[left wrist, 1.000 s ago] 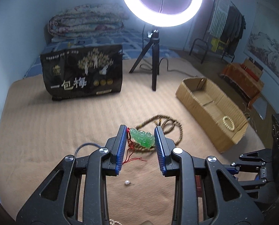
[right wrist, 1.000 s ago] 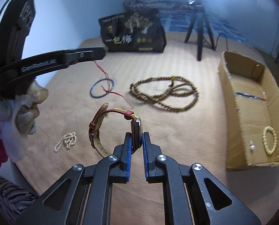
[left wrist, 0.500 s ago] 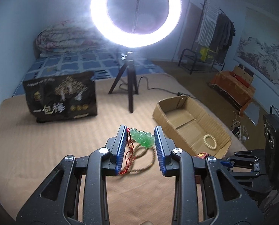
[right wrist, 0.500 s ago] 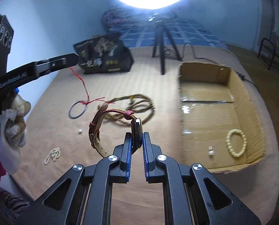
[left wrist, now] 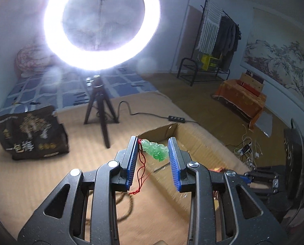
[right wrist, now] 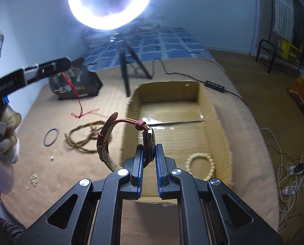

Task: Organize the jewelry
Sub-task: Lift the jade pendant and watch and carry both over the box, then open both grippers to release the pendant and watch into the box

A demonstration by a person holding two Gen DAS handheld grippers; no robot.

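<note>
I am holding two things over the tan mat. My left gripper (left wrist: pixel 153 150) is squeezing a green stone charm (left wrist: pixel 155 149) between its blue pads, and the charm's red string (left wrist: pixel 141 170) is hanging down below it. My right gripper (right wrist: pixel 148 156) is clamping a watch (right wrist: pixel 149 147) by its face, and the red strap (right wrist: pixel 105 140) is sticking out to the left.

The cardboard box (right wrist: pixel 220 126) is lying just ahead of and below my right gripper, with its long side running away from me. From my left gripper the box (left wrist: pixel 211 140) is sitting ahead and to the right, so my right hand is nearer to it. I think the watch should drop in first.

A cream bead bracelet (right wrist: pixel 201 164) is already lying in the near end of the box. To the left of my right gripper, on the mat, a brown bead necklace (right wrist: pixel 84 136), a dark ring (right wrist: pixel 51 136) and some small pearls (right wrist: pixel 32 180) are waiting. Nothing is blocking the way into the box.
</note>
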